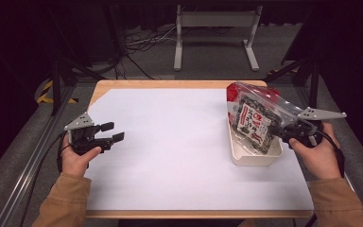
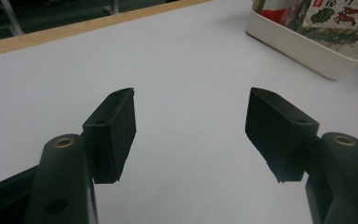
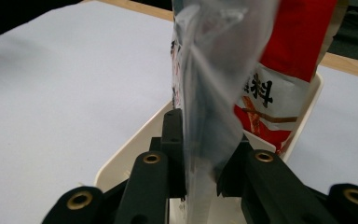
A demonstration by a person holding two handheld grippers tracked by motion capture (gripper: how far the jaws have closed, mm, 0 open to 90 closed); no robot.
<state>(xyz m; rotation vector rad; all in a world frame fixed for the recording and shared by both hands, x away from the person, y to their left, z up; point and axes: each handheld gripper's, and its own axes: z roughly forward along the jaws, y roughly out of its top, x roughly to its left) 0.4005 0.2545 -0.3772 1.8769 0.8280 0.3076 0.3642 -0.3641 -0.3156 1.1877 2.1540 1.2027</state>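
**Right gripper pinches a packet over the tray; left gripper waits spread**

The person's right hand (image 1: 317, 153) sits at the table's right edge, palm wrapped around the right gripper (image 1: 283, 131), which points left and slightly away from the person. Its jaws are pressed onto the clear edge of a packet (image 1: 253, 116), seen close up in the right gripper view with the plastic squeezed between them (image 3: 200, 158). The packet is dark with red and white print, and it stands tilted, its lower end down inside the white tray (image 1: 246, 158) and its top leaning toward the table's far edge. A second, red packet (image 3: 279, 70) stands just behind it in the same tray.

The left hand (image 1: 78, 158) rests near the table's left edge, forearm coming in from below. The left gripper (image 1: 113, 132) points right across the white sheet (image 1: 170, 142), its jaws spread wide with nothing between them. In the left gripper view the tray (image 2: 307, 46) lies ahead to the right, well apart from those jaws.
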